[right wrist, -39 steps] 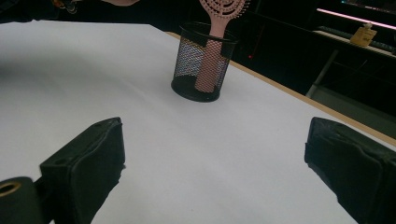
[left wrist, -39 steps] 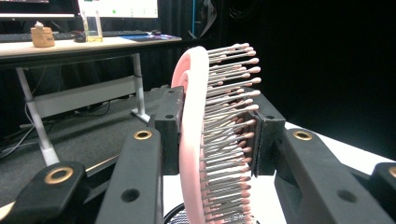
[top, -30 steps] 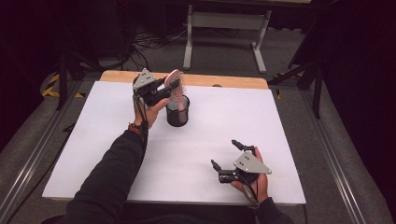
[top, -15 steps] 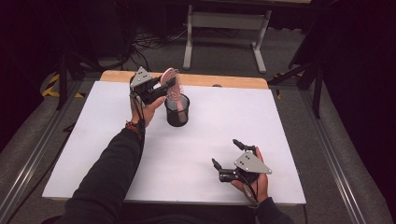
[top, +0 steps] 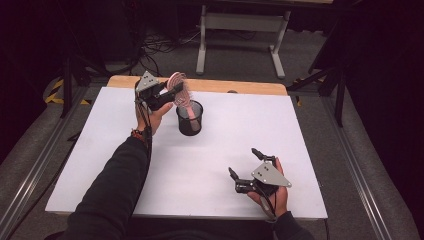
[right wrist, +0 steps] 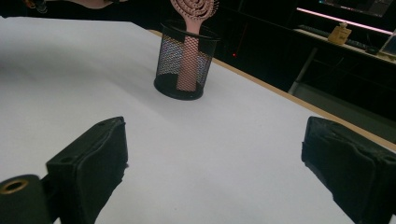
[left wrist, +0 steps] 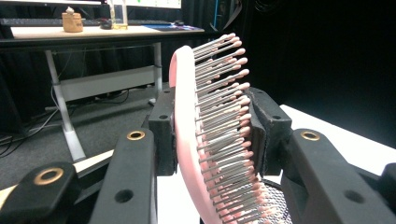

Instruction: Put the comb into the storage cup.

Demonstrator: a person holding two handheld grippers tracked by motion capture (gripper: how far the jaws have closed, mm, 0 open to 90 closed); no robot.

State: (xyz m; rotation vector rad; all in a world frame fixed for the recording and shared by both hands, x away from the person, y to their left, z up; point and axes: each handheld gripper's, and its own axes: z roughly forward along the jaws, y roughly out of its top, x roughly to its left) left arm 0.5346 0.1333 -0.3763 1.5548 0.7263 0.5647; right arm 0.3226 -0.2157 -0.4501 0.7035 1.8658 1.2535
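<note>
Between the left tongs [left wrist: 212, 140], just easing open, the pink hairbrush [left wrist: 205, 140] showed its bristles; from above it stood deeper in the mesh cup [top: 189, 119] than before; right tongs [top: 243, 167] gaped empty on the bench [top: 100, 150]

A pink hairbrush [top: 179, 87] stands handle-down in a black wire-mesh cup [top: 189, 118] at the far left-centre of the white worktop [top: 225, 145]. Its oval head, set with pink-tipped metal pins, leans left above the rim. The cup stands upright, near the worktop's far edge.
</note>
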